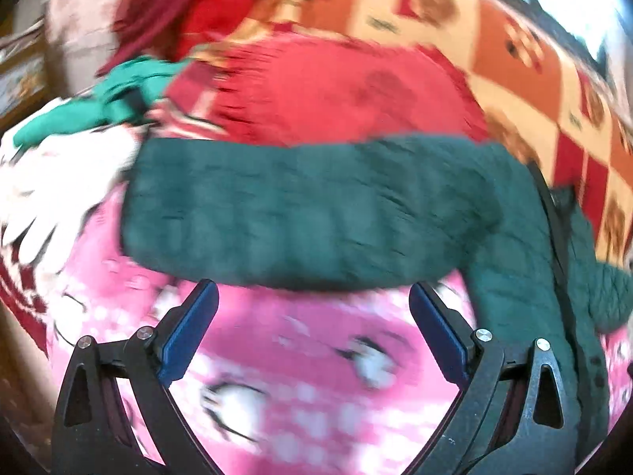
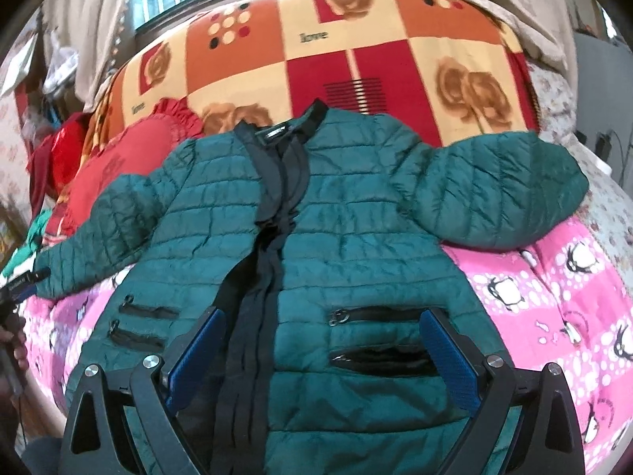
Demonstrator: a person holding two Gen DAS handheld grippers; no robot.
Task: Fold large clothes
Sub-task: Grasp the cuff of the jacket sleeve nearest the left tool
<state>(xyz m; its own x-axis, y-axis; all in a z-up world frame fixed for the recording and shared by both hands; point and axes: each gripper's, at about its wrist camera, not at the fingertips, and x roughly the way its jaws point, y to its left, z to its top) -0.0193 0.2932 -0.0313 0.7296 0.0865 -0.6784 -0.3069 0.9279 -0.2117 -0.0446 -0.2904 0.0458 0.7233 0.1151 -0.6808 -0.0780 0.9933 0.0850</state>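
A dark green quilted jacket (image 2: pixel 316 217) with black zip trim lies front-up on the bed, both sleeves spread outwards. My right gripper (image 2: pixel 322 336) hovers open over its lower front, its blue pads either side of the right-hand pockets (image 2: pixel 379 336). In the left wrist view, which is blurred, one green sleeve (image 1: pixel 300 206) stretches across just beyond my left gripper (image 1: pixel 314 308), open with nothing between its fingers. The left gripper's tip (image 2: pixel 27 281) and a hand show at the right wrist view's left edge, near that sleeve's cuff.
The bed carries a pink penguin-print blanket (image 2: pixel 554 297) in front and an orange-red checked blanket (image 2: pixel 356 51) behind. A red garment (image 2: pixel 130 158) and more red, green and white clothes (image 1: pixel 118 91) are heaped at the left. A window sits beyond the bed.
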